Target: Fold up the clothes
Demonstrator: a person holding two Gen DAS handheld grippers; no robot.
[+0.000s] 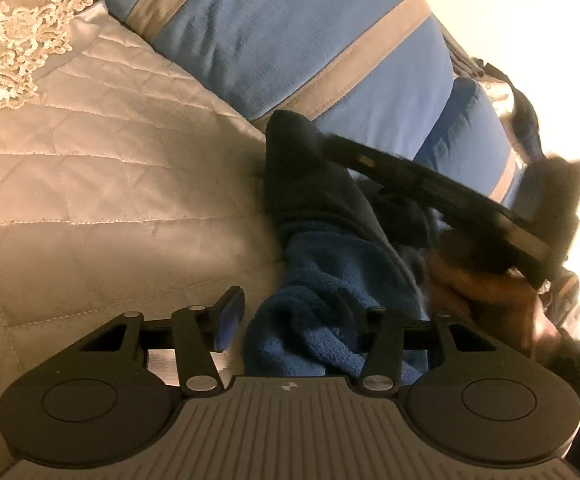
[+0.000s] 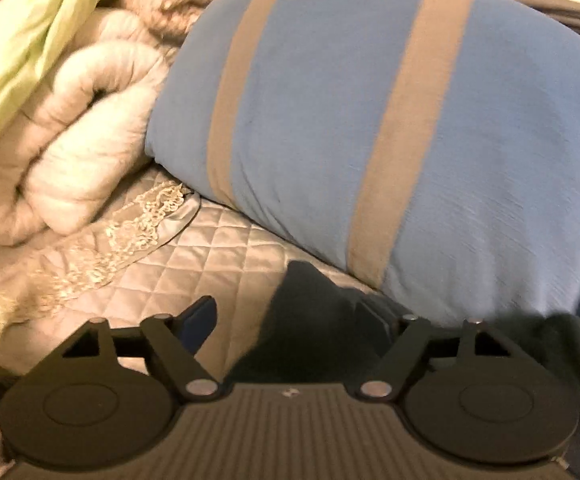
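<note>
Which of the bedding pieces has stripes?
The blue pillow, crossed by tan bands. The quilted cover is plain with lace trim, and the puffy blanket is plain cream.

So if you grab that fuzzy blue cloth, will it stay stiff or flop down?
Probably flop: the fuzzy blue cloth already lies bunched in soft folds between the left gripper's fingers. It looks fleecy, so likely light and not slippery. It should drag across the quilted bedspread rather than roll.

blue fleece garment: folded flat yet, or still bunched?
Bunched. The blue fleece garment lies in rumpled ridges between the left gripper fingers on the quilted bedspread.
</note>
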